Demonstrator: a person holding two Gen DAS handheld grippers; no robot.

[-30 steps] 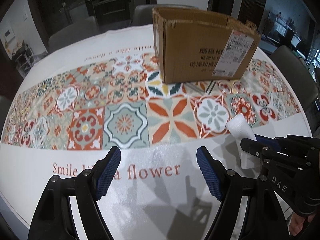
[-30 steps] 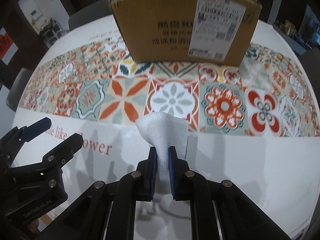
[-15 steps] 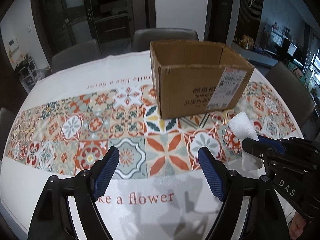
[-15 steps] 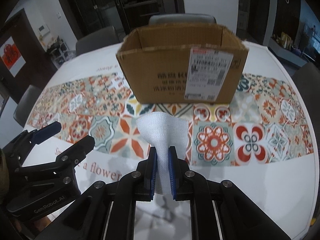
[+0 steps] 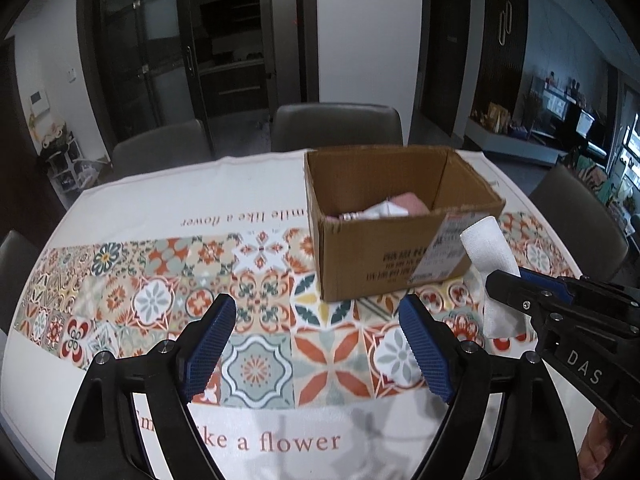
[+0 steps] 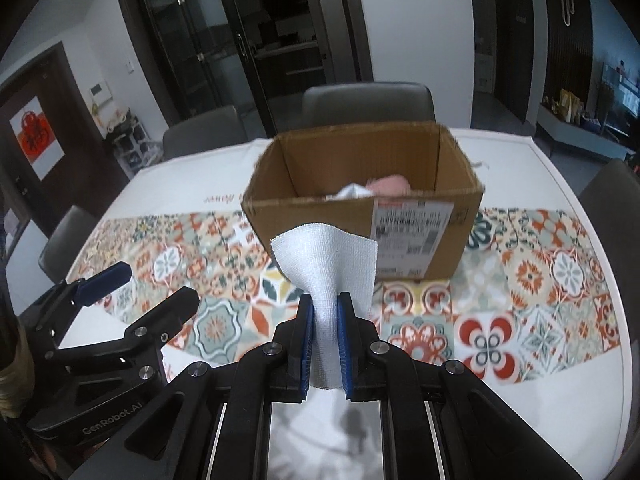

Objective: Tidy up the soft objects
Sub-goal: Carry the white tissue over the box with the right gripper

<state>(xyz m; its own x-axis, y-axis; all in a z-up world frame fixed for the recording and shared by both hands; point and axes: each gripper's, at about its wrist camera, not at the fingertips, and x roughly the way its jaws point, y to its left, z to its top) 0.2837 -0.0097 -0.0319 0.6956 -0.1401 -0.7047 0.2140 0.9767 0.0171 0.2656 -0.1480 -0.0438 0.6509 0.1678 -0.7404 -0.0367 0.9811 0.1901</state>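
Note:
My right gripper is shut on a white mesh cloth and holds it in the air, short of the open cardboard box. The cloth also shows in the left wrist view, pinched in the right gripper beside the box. Inside the box lie a pink soft item and a white one. My left gripper is open and empty above the patterned tablecloth; in the right wrist view it shows at the left.
The round table carries a white cloth with a tiled band and "Smile like a flower" lettering. Grey chairs stand around the far side. Dark glass doors are behind them.
Both grippers have risen and pulled back, so the box interior and its contents have come into view. The right gripper has kept hold of the white cloth.

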